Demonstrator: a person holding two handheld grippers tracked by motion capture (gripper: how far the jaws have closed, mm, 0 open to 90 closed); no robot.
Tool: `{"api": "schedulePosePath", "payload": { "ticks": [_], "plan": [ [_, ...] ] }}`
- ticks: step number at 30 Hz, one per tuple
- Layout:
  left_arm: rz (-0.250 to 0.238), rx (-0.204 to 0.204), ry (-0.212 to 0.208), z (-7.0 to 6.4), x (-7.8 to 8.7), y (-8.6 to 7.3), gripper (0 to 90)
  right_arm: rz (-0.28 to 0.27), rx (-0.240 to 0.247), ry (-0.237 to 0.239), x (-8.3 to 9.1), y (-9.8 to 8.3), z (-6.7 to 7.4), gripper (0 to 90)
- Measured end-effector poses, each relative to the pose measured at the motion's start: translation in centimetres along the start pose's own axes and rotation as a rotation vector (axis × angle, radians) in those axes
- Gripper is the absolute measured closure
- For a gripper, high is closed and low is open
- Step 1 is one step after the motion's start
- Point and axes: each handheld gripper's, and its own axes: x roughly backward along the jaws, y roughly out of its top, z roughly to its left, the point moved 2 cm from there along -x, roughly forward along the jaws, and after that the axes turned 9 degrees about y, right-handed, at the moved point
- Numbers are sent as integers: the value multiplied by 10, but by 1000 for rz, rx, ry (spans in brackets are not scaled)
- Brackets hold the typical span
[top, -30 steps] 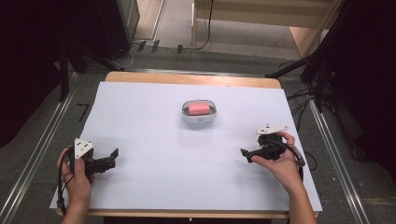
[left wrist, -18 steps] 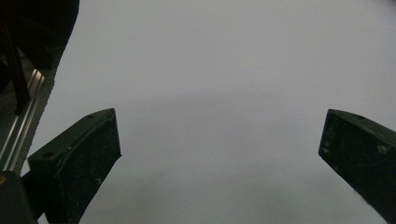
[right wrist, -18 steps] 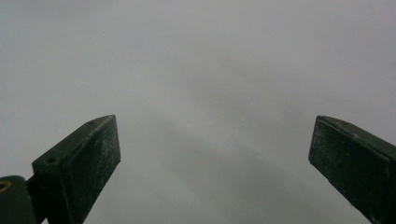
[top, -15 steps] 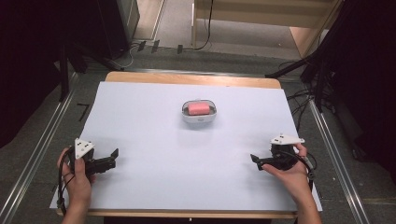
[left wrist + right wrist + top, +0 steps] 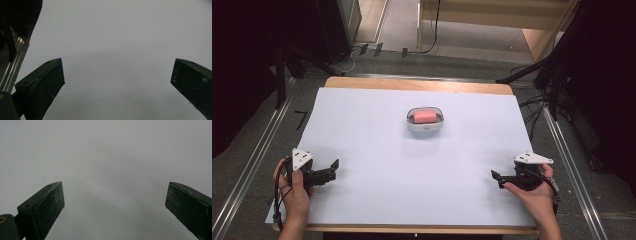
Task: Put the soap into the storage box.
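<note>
— From the high view, what lies on the tabletop (image 5: 377,200)?
— Toward the far middle of the white sheet stands a small white dish (image 5: 425,120) with rounded corners, and a pink block (image 5: 424,116) lies inside it. Both are well apart from either hand.

— And the hands?
— At the near left corner, the left hand (image 5: 294,192) holds the left tongs (image 5: 333,169) low over the sheet, tips pointing right toward the middle. A grey three-cornered plate sits on top of them. At the near right, the right hand (image 5: 532,192) holds the right tongs (image 5: 495,179), tips pointing left. The dish sits between the two and farther out.

— Can you tell how the tips stand from up there?
— The left pair looks parted; the right pair is too small to judge from that view.

— What about the left gripper view?
— Its two black jaws rise from the bottom corners, set wide apart, with nothing between them but bare white sheet. A dark strip and a metal rail (image 5: 11,72) beyond the sheet's edge show at the left.

— And the right gripper view?
— Much the same: the jaws stand wide apart over plain white sheet, holding nothing.
</note>
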Motion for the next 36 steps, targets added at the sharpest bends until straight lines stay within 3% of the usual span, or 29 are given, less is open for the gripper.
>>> {"api": "schedulePosePath", "payload": {
  "ticks": [21, 28, 31, 36],
  "plan": [
    [1, -7, 0, 0, 0, 0, 0, -77, -95, -73, 26, -37, -23, 46],
    [2, 2, -8, 1, 0, 0, 0, -140, -141, -86, 31, -42, -28, 72],
    [1, 3, -9, 1, -1, 0, 0, -168, -136, -101, 33, -43, -27, 96],
    [1, 4, -8, 1, -1, 0, 0, -152, -137, -108, 31, -43, -27, 101]
  ]
}}
